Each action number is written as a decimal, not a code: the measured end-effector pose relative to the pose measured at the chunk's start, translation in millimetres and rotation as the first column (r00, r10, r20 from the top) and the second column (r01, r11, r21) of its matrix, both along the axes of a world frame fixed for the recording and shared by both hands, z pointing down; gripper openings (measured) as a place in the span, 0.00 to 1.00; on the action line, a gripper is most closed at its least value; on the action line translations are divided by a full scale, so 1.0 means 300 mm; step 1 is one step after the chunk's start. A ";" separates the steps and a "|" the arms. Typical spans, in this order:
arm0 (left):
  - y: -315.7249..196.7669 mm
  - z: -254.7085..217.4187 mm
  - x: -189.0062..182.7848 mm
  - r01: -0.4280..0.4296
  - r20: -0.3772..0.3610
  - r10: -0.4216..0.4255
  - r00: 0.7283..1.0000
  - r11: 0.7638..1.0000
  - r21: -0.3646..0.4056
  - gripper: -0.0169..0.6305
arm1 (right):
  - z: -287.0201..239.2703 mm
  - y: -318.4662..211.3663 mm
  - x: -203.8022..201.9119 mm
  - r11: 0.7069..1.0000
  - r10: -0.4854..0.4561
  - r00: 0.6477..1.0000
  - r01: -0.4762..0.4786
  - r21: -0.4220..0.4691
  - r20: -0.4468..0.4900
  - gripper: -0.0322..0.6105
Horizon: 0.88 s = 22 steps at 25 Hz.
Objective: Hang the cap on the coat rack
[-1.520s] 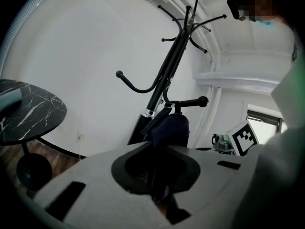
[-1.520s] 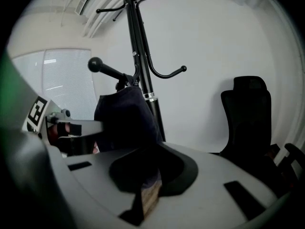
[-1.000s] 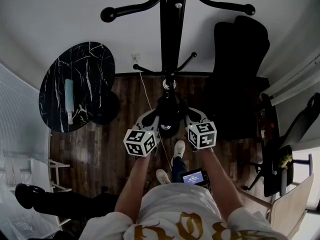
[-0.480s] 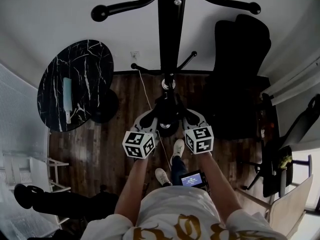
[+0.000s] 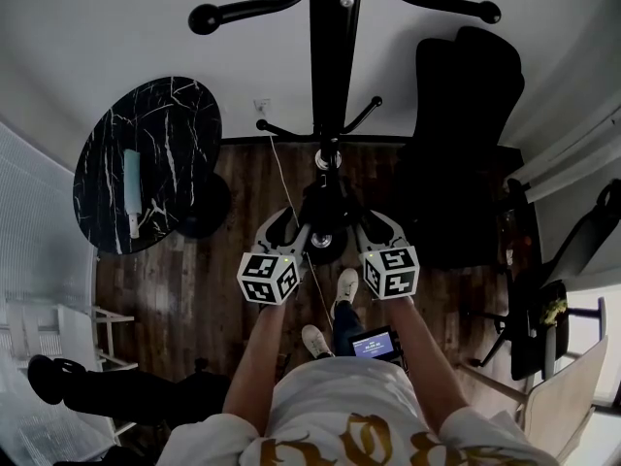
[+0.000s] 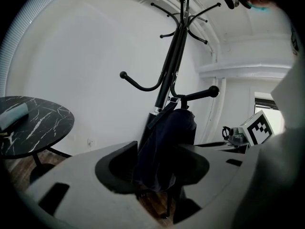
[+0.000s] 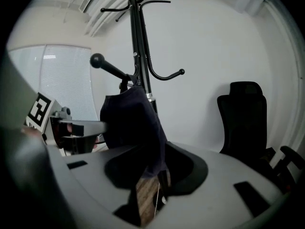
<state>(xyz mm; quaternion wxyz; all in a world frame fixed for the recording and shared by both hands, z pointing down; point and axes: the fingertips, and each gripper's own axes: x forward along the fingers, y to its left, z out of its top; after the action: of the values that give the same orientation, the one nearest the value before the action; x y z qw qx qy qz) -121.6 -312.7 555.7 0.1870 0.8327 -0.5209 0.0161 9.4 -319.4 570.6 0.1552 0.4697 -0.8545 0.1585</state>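
A dark cap [image 6: 167,147] hangs from a knobbed hook of the black coat rack [image 6: 171,66] and droops down between my left gripper's [image 6: 155,173] jaws. Those jaws are opening, and their pads stand off the cloth. From the other side the cap [image 7: 131,123] hangs from the rack [image 7: 138,42] into the gap of my right gripper [image 7: 155,171], whose jaws also stand apart around it. From the head view, the left gripper [image 5: 281,223] and right gripper [image 5: 376,223] flank the cap [image 5: 325,207] just below the rack's pole [image 5: 330,66].
A round black marble table [image 5: 146,163] with a pale object [image 5: 133,187] on it stands to the left. A black office chair [image 5: 466,115] stands to the right of the rack. A thin cord [image 5: 284,187] runs from the wall across the wooden floor.
The left gripper's jaws have spread apart around the cap. Both hands stay almost where they were beside the rack.
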 end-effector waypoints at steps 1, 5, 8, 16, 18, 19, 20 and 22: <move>0.006 -0.008 -0.007 0.004 0.012 -0.004 1.000 1.000 0.012 0.31 | -0.003 0.005 0.004 1.000 0.006 1.000 -0.006 0.000 0.002 0.21; 0.041 -0.047 -0.046 0.027 0.020 -0.028 0.999 0.998 0.052 0.27 | -0.021 0.031 0.025 0.999 0.030 1.000 -0.030 0.017 0.001 0.21; 0.068 -0.055 -0.062 0.035 -0.008 -0.034 0.999 0.998 0.049 0.26 | -0.049 0.047 0.050 0.995 0.062 0.996 -0.057 0.079 -0.059 0.18; 0.148 -0.109 -0.037 0.024 -0.020 -0.022 1.000 0.996 0.090 0.22 | -0.128 0.130 0.078 0.989 0.086 0.995 -0.079 0.125 -0.050 0.07; 0.176 -0.119 -0.030 0.020 -0.024 -0.017 1.000 0.995 0.095 0.12 | -0.139 0.160 0.066 0.992 0.074 0.997 -0.072 0.101 -0.012 0.07; 0.191 -0.125 -0.026 0.015 -0.026 -0.013 1.000 0.995 0.098 0.08 | -0.148 0.175 0.057 0.993 0.068 0.998 -0.069 0.092 0.009 0.07; 0.204 -0.131 -0.022 0.011 -0.026 -0.008 1.000 0.995 0.102 0.08 | -0.160 0.190 0.048 0.994 0.064 0.998 -0.066 0.092 0.024 0.07; 0.230 -0.146 -0.016 0.006 -0.027 -0.003 1.000 0.994 0.106 0.07 | -0.183 0.226 0.037 0.993 0.061 0.998 -0.064 0.101 0.036 0.07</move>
<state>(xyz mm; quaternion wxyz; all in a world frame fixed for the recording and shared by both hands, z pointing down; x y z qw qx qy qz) -126.4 -243.7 511.9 0.1495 0.8404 -0.5204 -0.0231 20.4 -251.5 515.7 0.1121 0.5010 -0.8487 0.1271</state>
